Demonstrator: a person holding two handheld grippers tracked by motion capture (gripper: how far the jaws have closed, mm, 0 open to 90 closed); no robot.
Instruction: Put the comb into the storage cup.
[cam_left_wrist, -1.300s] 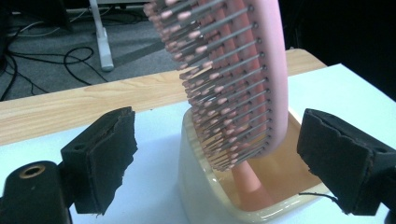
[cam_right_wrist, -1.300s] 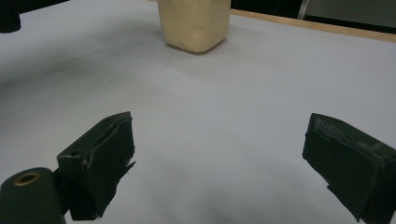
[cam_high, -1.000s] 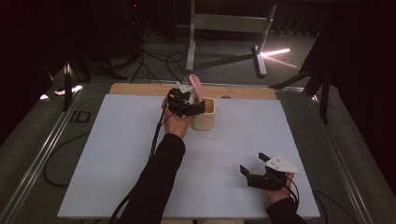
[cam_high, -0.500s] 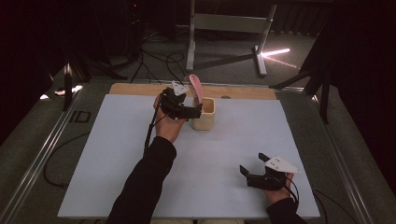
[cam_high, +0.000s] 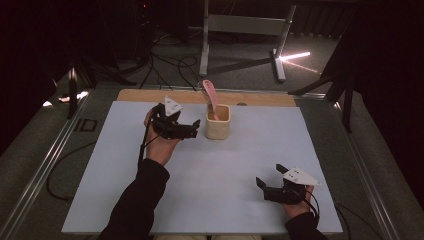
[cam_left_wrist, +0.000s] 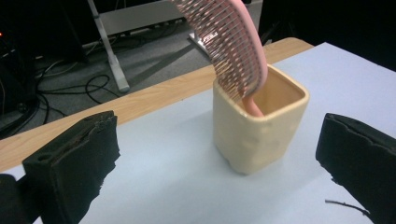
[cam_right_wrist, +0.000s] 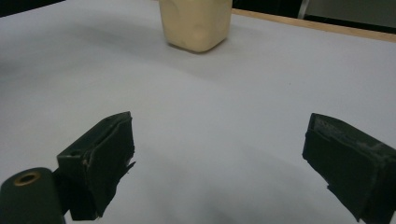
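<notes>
Left gripper (cam_high: 192, 127) stands just to the left of the cup, jaws spread wide with nothing between them; they have just been opening, and the frames show no object in the gap. In the left gripper view the two black pads frame the cup from a short distance and touch neither it nor the comb.

Right gripper (cam_high: 267, 186) rests low over the near right part of the bench (cam_high: 125, 200), well apart from the cup, jaws likewise wide and empty.

Bench: a pale sheet over a wooden top, bare apart from the cup.

Cup (cam_high: 218, 121): cream, squarish, upright near the far edge of the sheet.

Comb (cam_high: 210, 92): pink, handle down inside the cup, toothed end leaning out over the rim toward the far left.

Step in hand, as judged: placing the comb into the cup appears complete, and the left gripper is in the release-and-clear phase.

Next move, as judged: draw the left gripper away from the cup without brushing the overhanging comb, since a knock could tip the cup or lever the comb out.
</notes>
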